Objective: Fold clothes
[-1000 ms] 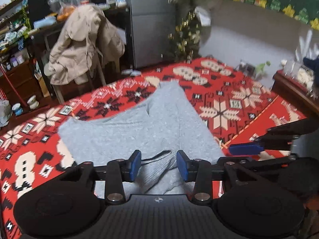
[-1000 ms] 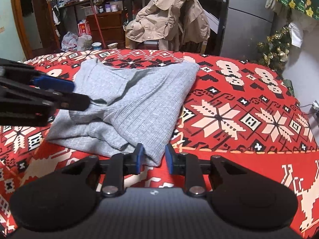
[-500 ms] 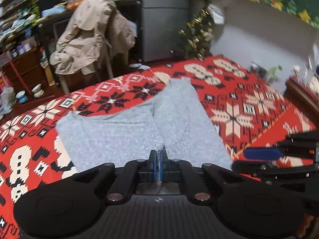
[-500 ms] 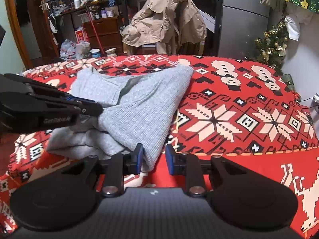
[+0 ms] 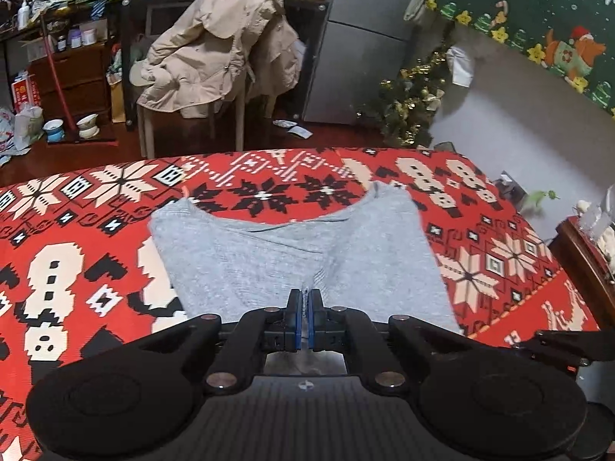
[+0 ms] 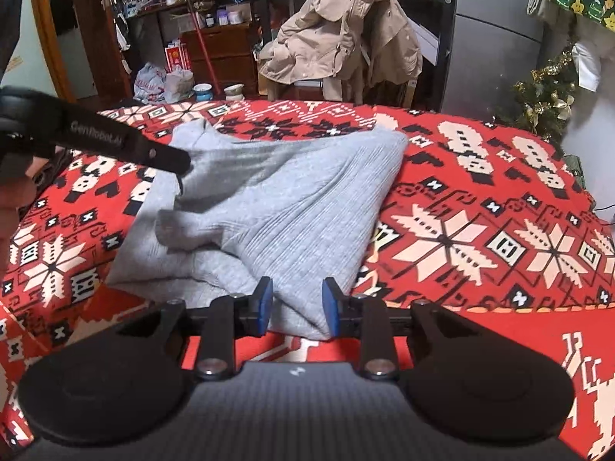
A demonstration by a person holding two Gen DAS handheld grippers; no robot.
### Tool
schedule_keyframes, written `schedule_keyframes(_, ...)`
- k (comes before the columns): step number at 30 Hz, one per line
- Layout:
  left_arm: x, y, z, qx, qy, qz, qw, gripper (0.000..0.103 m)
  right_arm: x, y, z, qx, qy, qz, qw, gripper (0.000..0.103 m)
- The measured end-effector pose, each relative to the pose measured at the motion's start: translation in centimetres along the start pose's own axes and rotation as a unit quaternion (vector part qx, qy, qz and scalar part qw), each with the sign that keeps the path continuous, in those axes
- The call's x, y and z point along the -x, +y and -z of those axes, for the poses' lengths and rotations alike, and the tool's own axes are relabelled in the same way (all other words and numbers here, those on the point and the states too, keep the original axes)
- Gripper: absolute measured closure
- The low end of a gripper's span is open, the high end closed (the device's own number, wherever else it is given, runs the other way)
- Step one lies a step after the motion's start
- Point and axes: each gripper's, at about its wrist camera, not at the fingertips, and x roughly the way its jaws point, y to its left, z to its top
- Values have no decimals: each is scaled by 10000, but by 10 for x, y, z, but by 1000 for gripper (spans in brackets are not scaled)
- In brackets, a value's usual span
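In a cluttered room, a grey sweater [image 6: 276,207] is lying on a red patterned bed [image 6: 480,230] — the left tool [image 5: 303,320] clamping its near edge, the right tool [image 6: 296,307] opening around a near corner. Next: carrying the fold across.

I can read two things. On the side of my left gripper [image 6: 180,163], seen from the right wrist camera, there are pale letters that say "GenRobot.AI". On the green banner [image 5: 538,11] up on the wall, seen from the left wrist camera, white letters say "Christ" and then run off the edge. The red box on the floor has marks too small for me to read.
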Motion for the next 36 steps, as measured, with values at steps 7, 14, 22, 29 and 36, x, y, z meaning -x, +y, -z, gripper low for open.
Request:
schedule_keyframes(7,-2,23,-10,179,-180,-336,9991,100,-1,-7,-7,-88,-53,91,9999,72)
schedule_keyframes(14,-30,33,-12,164,-17,-605,9980,100,-8,-11,-11,-168,-37,110,9998,72)
schedule_keyframes(22,-29,38,-7,267,73,-517,9983,96,-6,-5,-13,-134,-74,90,9998,72)
schedule_keyframes(29,8,33,7,211,-74,-231,9995,96,-3,17,-21,185,-193,-143,9995,72)
schedule_keyframes(36,29,1,47,-539,97,144,9984,96,-2,41,-17,393,-136,-391,9984,72)
